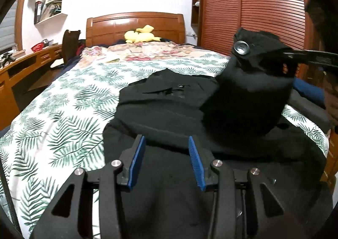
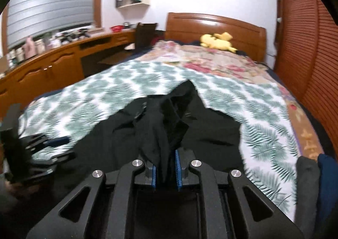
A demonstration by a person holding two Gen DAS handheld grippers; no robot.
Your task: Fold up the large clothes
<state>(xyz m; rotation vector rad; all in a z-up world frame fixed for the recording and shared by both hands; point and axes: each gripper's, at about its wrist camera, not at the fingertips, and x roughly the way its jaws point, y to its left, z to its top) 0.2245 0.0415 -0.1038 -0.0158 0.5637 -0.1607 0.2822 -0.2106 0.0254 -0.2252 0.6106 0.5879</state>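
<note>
Two grippers: right gripper [image 2: 165, 168] pinches one black garment [image 2: 160, 125]; left gripper [image 1: 166, 162] gapes.

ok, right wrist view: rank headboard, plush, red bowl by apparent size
1. headboard
2. plush
3. red bowl

All sit far back at roughly similar depth, so the order looks safe. The bowl is small and blurred.

Black garment [image 1: 169, 112] lies rumpled on the bed, one corner lifted.
</note>
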